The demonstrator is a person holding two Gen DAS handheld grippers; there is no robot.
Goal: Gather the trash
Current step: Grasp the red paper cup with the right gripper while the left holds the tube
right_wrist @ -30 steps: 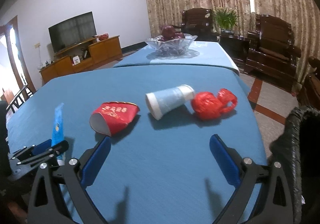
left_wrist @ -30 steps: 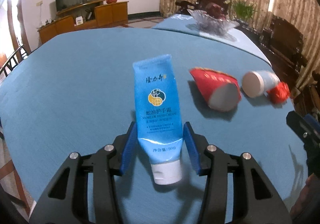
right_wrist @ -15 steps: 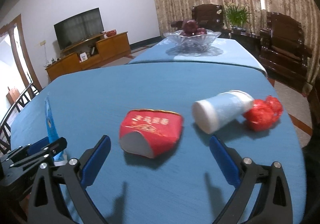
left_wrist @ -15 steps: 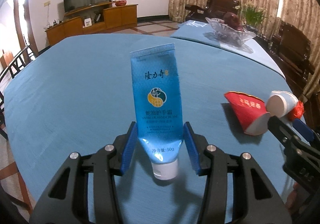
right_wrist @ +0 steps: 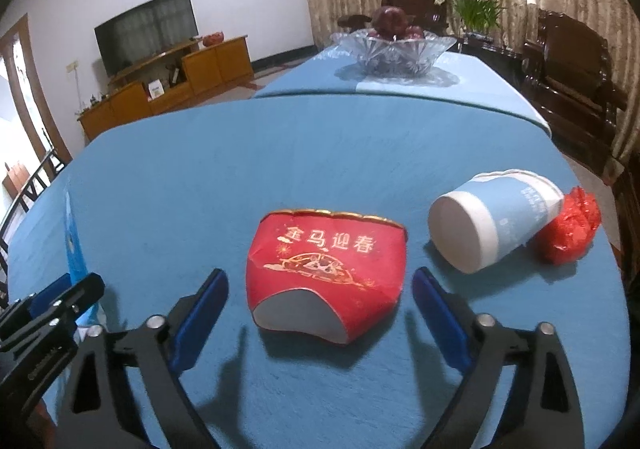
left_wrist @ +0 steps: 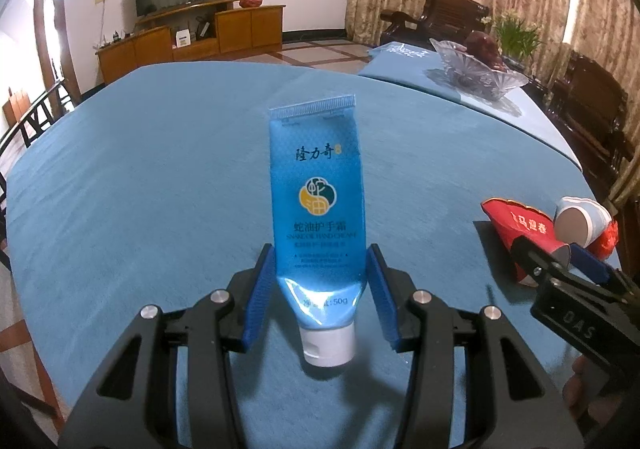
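Blue-clothed table point(right_wrist: 320, 153) carries everything. On it, near its right edge, a flattened red paper cup point(right_wrist: 328, 273) is your landmark. Just right of the red cup lies a tipped blue-and-white paper cup point(right_wrist: 496, 217), with a crumpled red bag point(right_wrist: 568, 229) touching its far end. Your right gripper point(right_wrist: 320, 313) brackets the red cup, jaws just been closing, pads not yet touching. Well left of the cup, your left gripper point(left_wrist: 320, 285) stays clamped on a blue hand-cream tube point(left_wrist: 318, 201), cap toward you.
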